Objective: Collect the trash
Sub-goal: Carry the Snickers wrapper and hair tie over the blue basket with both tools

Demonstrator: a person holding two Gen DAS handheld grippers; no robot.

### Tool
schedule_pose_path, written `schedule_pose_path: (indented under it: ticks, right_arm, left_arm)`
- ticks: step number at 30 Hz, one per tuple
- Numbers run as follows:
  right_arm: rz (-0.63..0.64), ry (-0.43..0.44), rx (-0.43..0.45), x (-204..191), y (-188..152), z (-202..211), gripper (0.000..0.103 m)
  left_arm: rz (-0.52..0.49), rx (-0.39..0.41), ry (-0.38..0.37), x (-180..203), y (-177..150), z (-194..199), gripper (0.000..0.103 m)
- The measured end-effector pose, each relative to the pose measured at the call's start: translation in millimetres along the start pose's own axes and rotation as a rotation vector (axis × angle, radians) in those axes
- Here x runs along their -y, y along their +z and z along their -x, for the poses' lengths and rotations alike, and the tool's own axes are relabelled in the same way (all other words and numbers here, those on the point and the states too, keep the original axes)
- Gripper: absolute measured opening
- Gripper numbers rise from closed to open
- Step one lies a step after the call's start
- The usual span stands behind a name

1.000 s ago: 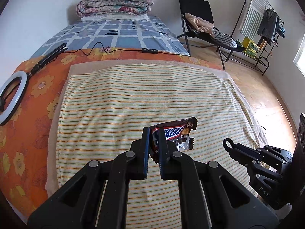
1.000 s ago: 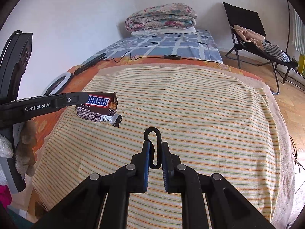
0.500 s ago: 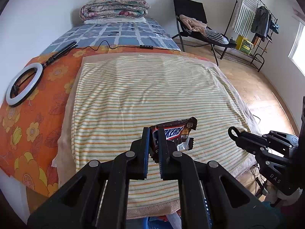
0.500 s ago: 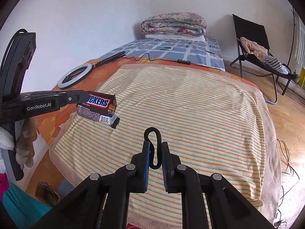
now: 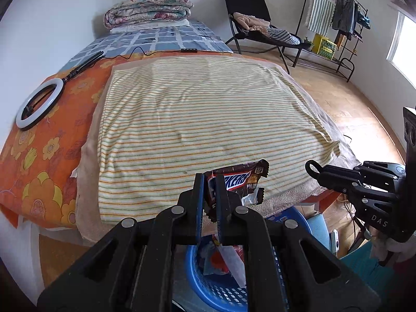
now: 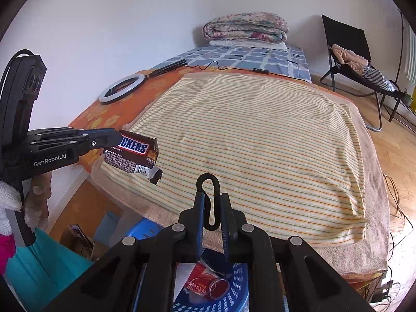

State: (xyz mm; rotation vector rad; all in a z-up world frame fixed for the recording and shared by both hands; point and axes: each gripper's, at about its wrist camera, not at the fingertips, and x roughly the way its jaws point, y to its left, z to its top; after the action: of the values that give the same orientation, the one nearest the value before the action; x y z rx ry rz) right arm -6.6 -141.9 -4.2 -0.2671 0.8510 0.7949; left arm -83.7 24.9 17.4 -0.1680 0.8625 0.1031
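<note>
Both tongs matte black plastic w/ silver rivets at pivots, blue pads inside fingers. Left tongs (image 6: pixel 114 140) at left of frame: white "GenRobot.AI" lettering, tall black handle. Right tongs (image 5: pixel 312 167) at right of frame: "DAS" marking. Hand (image 6: pixel 33 195) lower left: bare skin, white cuff, pink sleeve.

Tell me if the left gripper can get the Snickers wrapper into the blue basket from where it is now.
Probably yes. The left gripper holds the Snickers wrapper past the bed's edge, and the blue basket sits open on the floor just below it. Nothing visible lies between; the right gripper hangs off to the side.
</note>
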Motion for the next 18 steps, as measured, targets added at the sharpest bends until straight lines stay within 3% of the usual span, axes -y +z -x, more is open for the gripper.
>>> schedule_pose_path:
  ticks: [18]
  right_arm:
    - [-0.05,0.024,-0.099,-2,-71,-3,0.01]
  left_arm:
    - [-0.002,-0.12,-0.02,17,-71,-24,0.006]
